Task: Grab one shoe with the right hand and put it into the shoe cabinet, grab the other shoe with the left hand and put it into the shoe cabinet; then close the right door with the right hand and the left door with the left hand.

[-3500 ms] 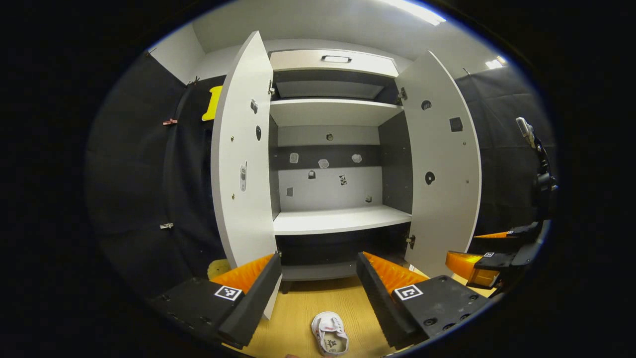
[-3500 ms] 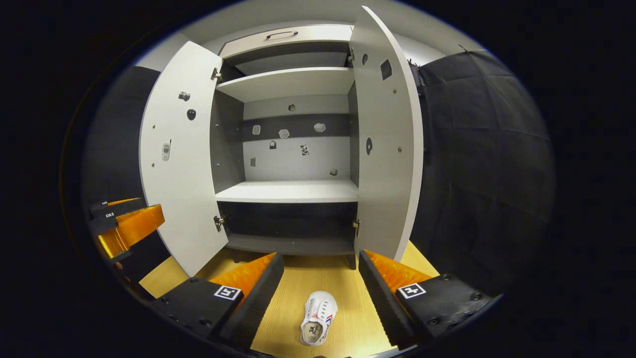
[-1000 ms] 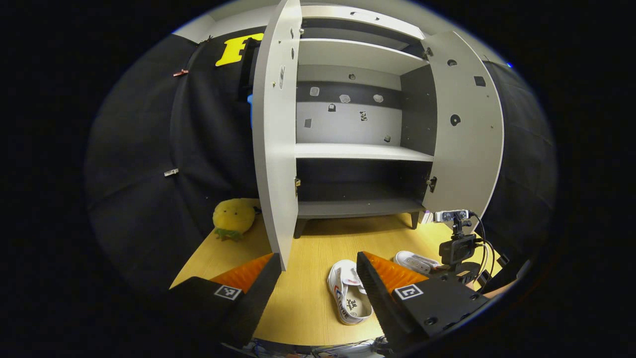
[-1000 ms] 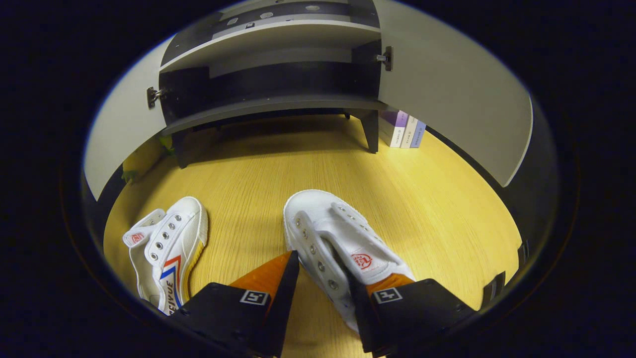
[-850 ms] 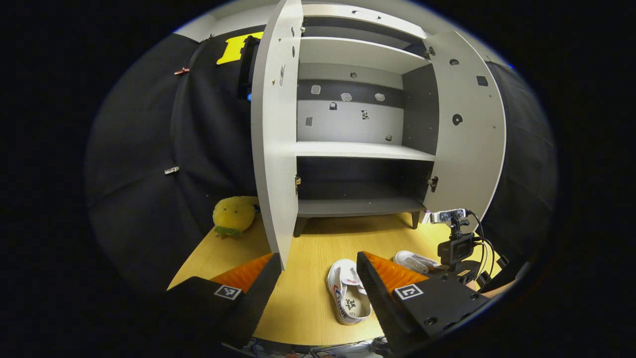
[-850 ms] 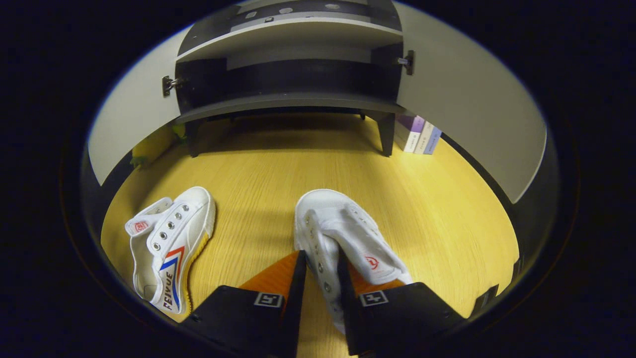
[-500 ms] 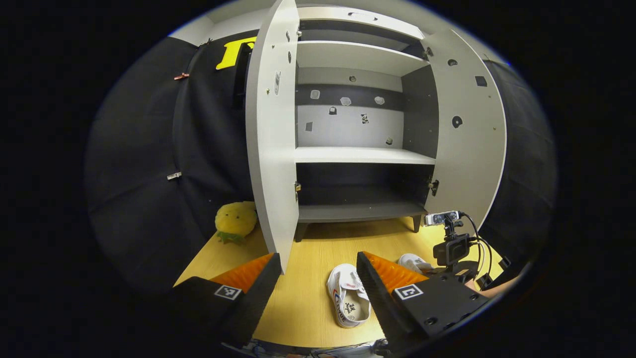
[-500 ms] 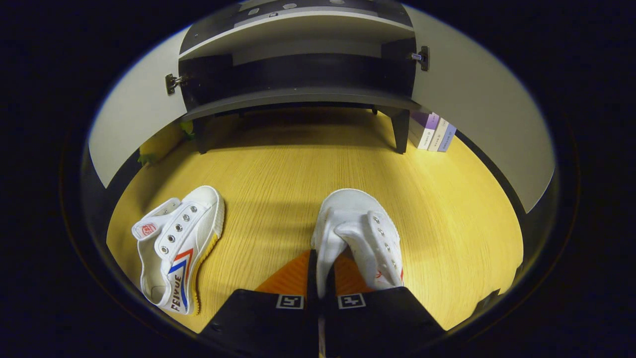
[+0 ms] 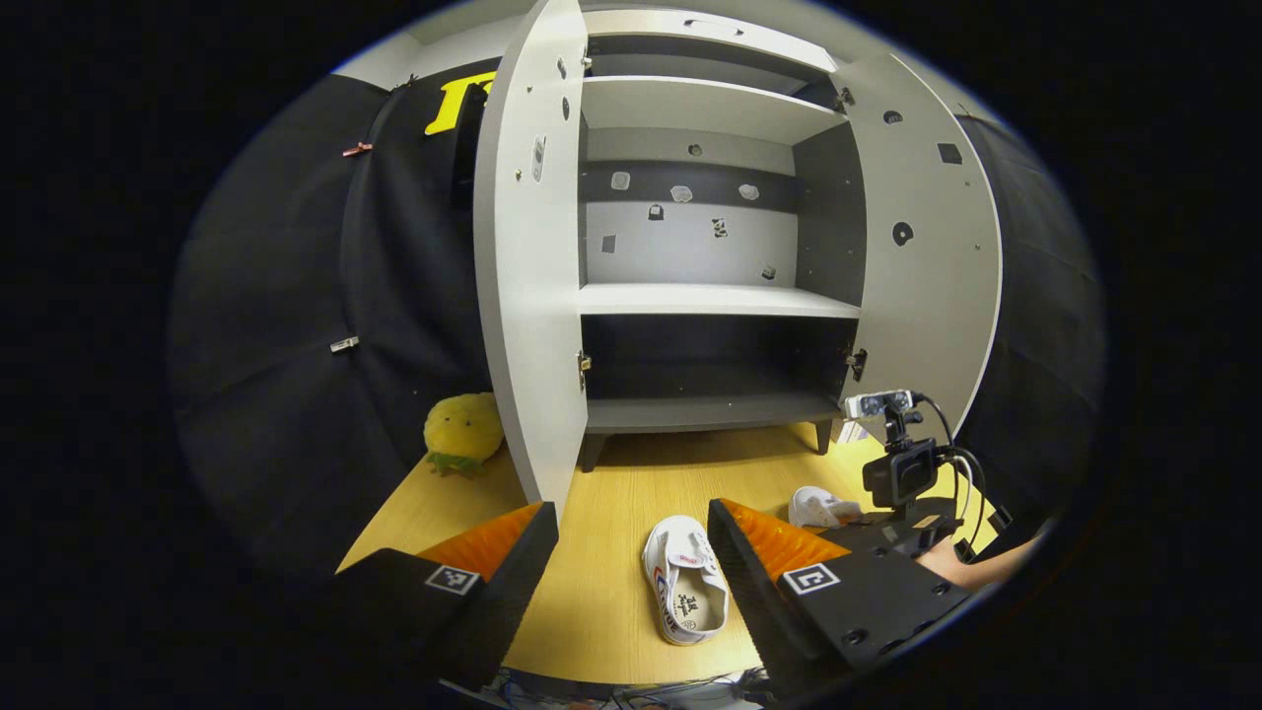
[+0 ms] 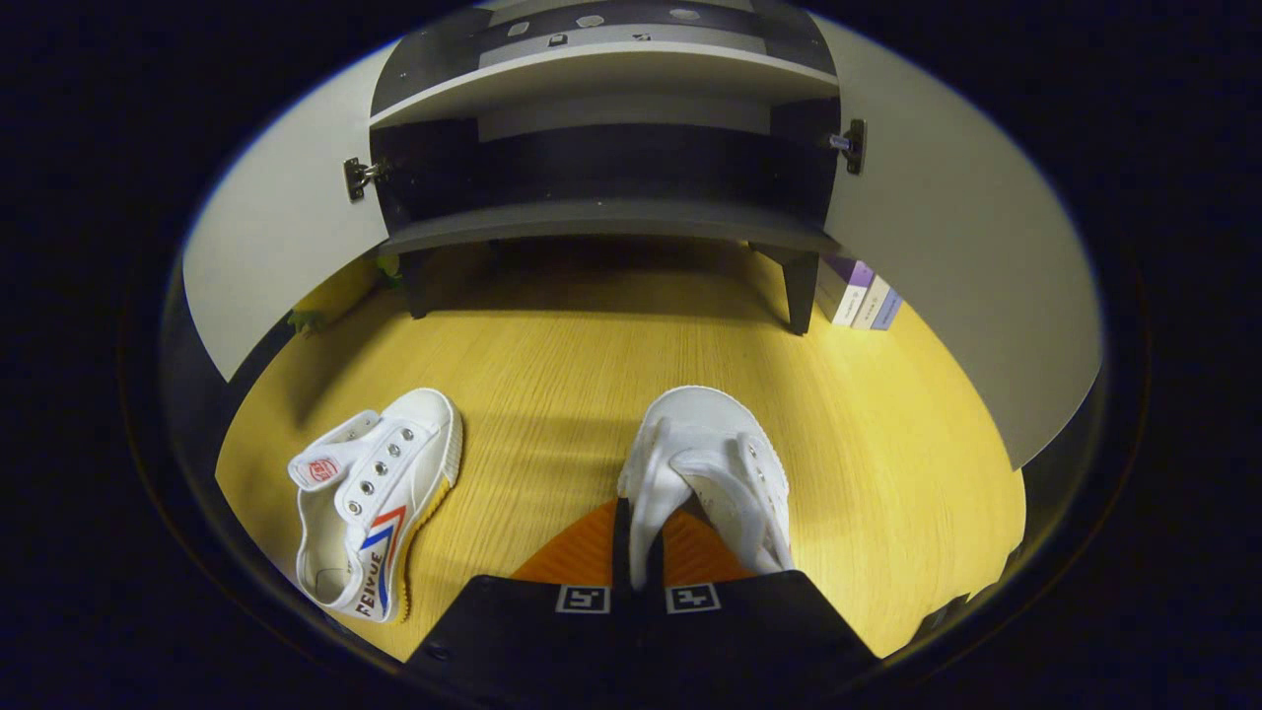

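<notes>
While both doors of the shoe cabinet (image 9: 710, 296) stand wide open and every shelf inside is bare, the job is only at its first step. Nothing has gone in yet, so, as I judge it, both shoes have still to be carried in and then the right door (image 9: 927, 266) and the left door (image 9: 527, 296) swung shut.

On the wooden floor (image 10: 592, 345) in front of the cabinet, the right tongs (image 10: 639, 562) are pinched tight on the near shoe (image 10: 705, 463), both fingers pressing the folded side of its upper between them, the toe pointing at the cabinet's lowest shelf. I cannot tell whether the sole is off the floor. The other shoe (image 10: 370, 503) lies flat on the floor, well to the left of the cabinet's middle and untouched. From the left gripper view that same shoe (image 9: 685, 592) sits in front of the cabinet's open bay, between the spread fingers of the left tongs (image 9: 631, 567), which are wide apart, hold nothing and hang well above it.

Against a second ago, the right tongs have gone from straddling the shoe's side with a gap to squeezed fully closed on it, and the upper has crumpled inward. The left tongs have barely shifted. Books (image 10: 863, 296) beside the cabinet's right leg and a yellow plush toy (image 9: 461, 432) behind the left door lie as they did.
</notes>
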`<state>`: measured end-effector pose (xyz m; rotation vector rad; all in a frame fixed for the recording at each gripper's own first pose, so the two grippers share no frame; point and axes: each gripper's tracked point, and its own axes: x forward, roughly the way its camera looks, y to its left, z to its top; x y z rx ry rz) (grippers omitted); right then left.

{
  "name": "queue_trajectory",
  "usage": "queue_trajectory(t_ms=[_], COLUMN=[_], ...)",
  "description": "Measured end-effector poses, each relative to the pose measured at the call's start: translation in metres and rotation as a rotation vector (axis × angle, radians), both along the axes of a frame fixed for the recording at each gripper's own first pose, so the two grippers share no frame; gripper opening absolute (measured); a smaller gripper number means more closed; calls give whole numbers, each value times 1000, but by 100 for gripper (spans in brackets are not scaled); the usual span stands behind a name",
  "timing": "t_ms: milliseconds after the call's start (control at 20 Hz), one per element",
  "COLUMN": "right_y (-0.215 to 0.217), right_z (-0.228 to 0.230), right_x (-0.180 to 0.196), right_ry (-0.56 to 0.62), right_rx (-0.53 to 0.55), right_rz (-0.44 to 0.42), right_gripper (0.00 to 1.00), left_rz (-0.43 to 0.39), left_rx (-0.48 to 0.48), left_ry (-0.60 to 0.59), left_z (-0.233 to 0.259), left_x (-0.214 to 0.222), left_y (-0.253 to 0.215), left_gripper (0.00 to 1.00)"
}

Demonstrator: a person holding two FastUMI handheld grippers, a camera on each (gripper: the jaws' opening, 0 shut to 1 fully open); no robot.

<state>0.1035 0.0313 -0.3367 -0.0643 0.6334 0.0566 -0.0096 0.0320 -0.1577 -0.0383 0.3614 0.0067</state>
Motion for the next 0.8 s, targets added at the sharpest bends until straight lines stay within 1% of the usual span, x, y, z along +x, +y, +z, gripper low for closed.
queue_trajectory(t_ms=[150,300,400,550,800], right_y=[3,8,14,19,40], right_z=[41,93,127,176,261], right_x=[7,18,28,44,71], right_ry=[-56,-124,-165,-204,-300], right_rx=[-16,-22,-24,-4,18], right_rz=[31,51,64,54,107], right_gripper=[6,6,6,6,6], left_rz=[-3,2,3,-2,0], left_rx=[1,3,21,22,23], left_ry=[-23,-41,-66,-87,-103], left_z=[6,12,20,23,25], left_x=[6,9,15,18,24], left_y=[3,6,9,10,14], left_gripper=[95,95,95,95,95])
